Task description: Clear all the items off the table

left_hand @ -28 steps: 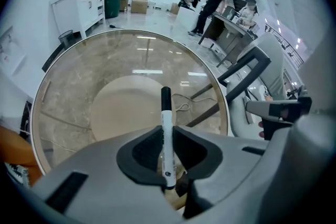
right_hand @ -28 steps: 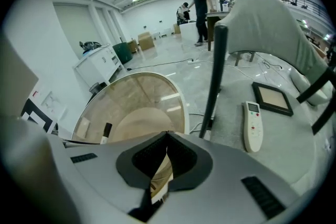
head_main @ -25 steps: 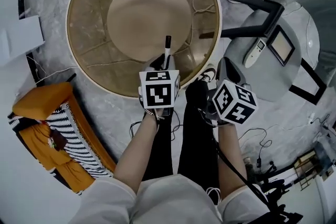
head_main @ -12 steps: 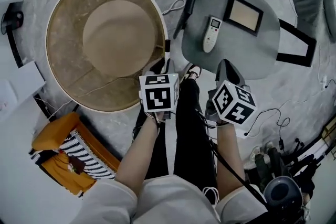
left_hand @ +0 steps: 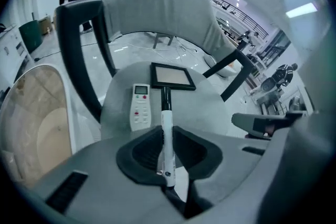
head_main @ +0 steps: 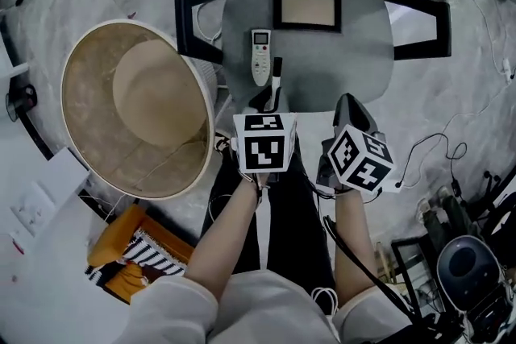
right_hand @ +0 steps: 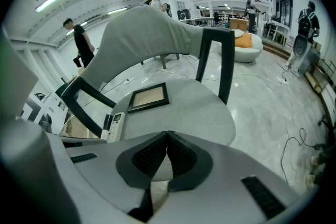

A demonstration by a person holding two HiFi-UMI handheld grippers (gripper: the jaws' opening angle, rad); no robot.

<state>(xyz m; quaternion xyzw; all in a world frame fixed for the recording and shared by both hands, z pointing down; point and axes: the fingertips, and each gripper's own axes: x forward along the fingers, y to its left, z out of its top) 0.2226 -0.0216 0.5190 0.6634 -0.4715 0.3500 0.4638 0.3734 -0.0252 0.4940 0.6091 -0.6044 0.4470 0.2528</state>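
My left gripper (head_main: 270,102) is shut on a white marker (head_main: 276,72) with a black cap that sticks forward out of the jaws. In the left gripper view the marker (left_hand: 166,134) runs up between the pads of that gripper (left_hand: 167,157). The marker's tip hangs over the near edge of a grey chair seat (head_main: 355,44). On that seat lie a white remote (head_main: 260,56) and a dark picture frame (head_main: 305,6). My right gripper (head_main: 348,105) is shut with nothing in it, above the seat's near edge. Its view shows closed pads (right_hand: 167,144), the remote (right_hand: 114,126) and the frame (right_hand: 149,97).
A round table (head_main: 81,68) with a beige top stands to the left of the chair. Orange and striped fabric (head_main: 129,250) lies on the floor at lower left. Cables and equipment (head_main: 463,266) crowd the lower right. People stand far off in the hall.
Both grippers have swung from over the round table's edge to over the chair seat. The marker has stayed in the left gripper. The right gripper has stayed shut.
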